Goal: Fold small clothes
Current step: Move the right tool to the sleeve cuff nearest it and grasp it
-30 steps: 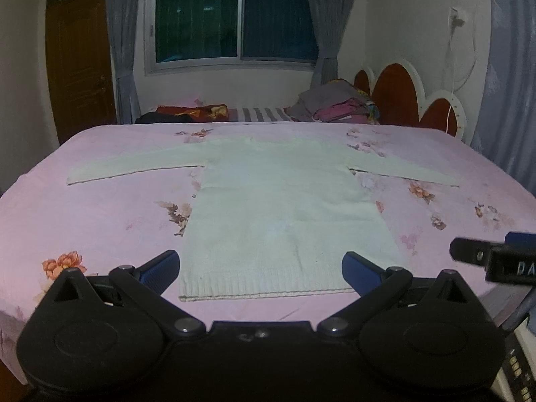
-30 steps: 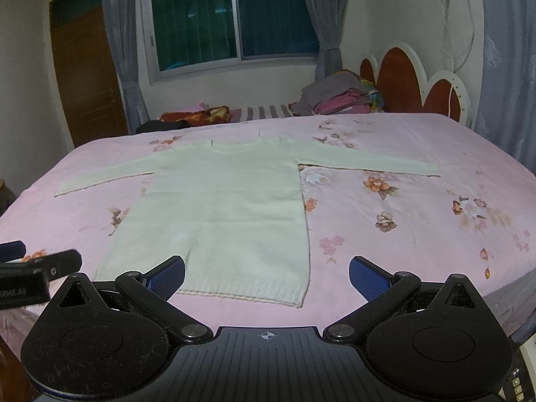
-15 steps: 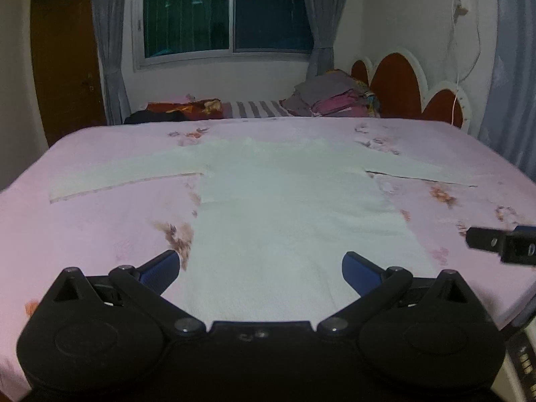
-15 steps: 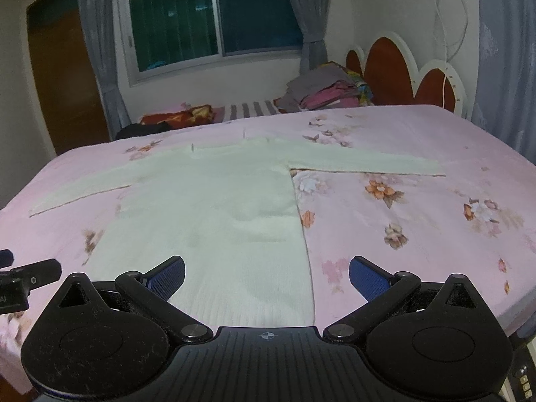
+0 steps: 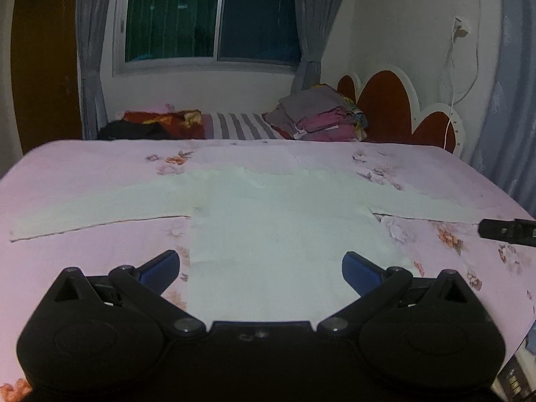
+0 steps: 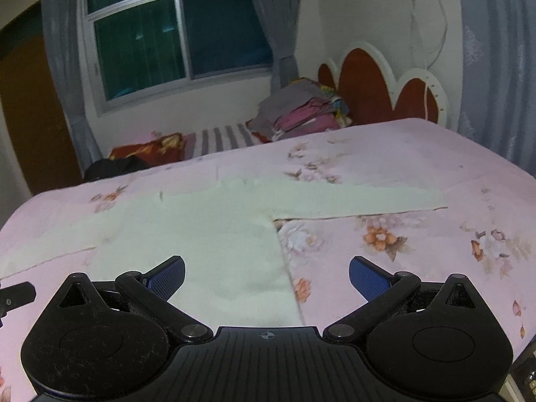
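Note:
A pale cream sweater (image 5: 278, 214) lies flat on the pink floral bedspread (image 5: 83, 174), both sleeves spread out sideways. My left gripper (image 5: 260, 269) is open above the sweater's body, blue pads wide apart and empty. In the right wrist view the sweater (image 6: 207, 234) fills the left half, its right sleeve (image 6: 361, 197) stretching right. My right gripper (image 6: 267, 273) is open over the sweater's right side edge, holding nothing. The right gripper's tip (image 5: 506, 231) shows at the right edge of the left wrist view. The hem is hidden behind both grippers.
A pile of folded clothes (image 5: 321, 117) sits beyond the bed's far edge near the red scalloped headboard (image 5: 395, 110). A striped cloth (image 5: 241, 125) and dark items (image 5: 140, 127) lie at the back. Window, curtains and a door stand behind.
Both grippers have moved forward over the bed, from before the sweater's hem to above its body. Both stay open and empty.

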`<state>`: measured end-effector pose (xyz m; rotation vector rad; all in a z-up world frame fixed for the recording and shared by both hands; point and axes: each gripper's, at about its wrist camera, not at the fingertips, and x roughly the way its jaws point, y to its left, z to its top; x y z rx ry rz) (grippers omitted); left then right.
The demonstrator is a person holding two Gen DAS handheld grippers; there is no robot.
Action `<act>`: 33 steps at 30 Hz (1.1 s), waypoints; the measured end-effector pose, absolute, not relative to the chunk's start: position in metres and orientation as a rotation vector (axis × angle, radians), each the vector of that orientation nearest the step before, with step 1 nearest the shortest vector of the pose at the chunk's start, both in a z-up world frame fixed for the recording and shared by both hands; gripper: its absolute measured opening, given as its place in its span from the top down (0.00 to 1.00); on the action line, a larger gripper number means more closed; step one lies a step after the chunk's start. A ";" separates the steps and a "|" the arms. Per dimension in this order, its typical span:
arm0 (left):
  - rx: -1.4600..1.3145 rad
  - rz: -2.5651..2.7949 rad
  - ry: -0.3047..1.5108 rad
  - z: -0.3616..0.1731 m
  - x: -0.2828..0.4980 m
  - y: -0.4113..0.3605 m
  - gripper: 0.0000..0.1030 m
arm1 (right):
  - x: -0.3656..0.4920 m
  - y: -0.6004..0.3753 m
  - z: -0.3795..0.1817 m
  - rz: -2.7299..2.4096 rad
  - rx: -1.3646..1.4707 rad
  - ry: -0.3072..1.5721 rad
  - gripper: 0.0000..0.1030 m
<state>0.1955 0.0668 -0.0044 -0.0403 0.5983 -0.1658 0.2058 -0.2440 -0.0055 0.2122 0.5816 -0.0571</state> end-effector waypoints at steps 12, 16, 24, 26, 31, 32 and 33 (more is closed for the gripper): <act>-0.014 -0.220 0.653 -0.027 0.258 0.018 0.00 | 0.255 -0.359 -0.020 -0.249 0.329 0.567 0.34; 0.008 -0.179 0.675 -0.030 0.287 -0.003 0.00 | 0.287 -0.411 -0.039 -0.284 0.430 0.565 0.37; 0.063 -0.131 0.740 -0.042 0.347 -0.062 0.00 | 0.355 -0.520 -0.089 -0.344 0.604 0.579 0.56; 0.058 -0.123 0.758 -0.047 0.358 -0.072 0.00 | 0.368 -0.545 -0.106 -0.365 0.655 0.598 0.56; 0.061 -0.061 0.808 -0.055 0.387 -0.079 0.00 | 0.380 -0.586 -0.149 -0.413 0.783 0.639 0.56; 0.056 -0.047 0.809 -0.055 0.392 -0.079 0.00 | 0.381 -0.594 -0.155 -0.419 0.804 0.639 0.56; 0.054 -0.034 0.811 -0.054 0.396 -0.078 0.00 | 0.381 -0.600 -0.160 -0.423 0.822 0.635 0.56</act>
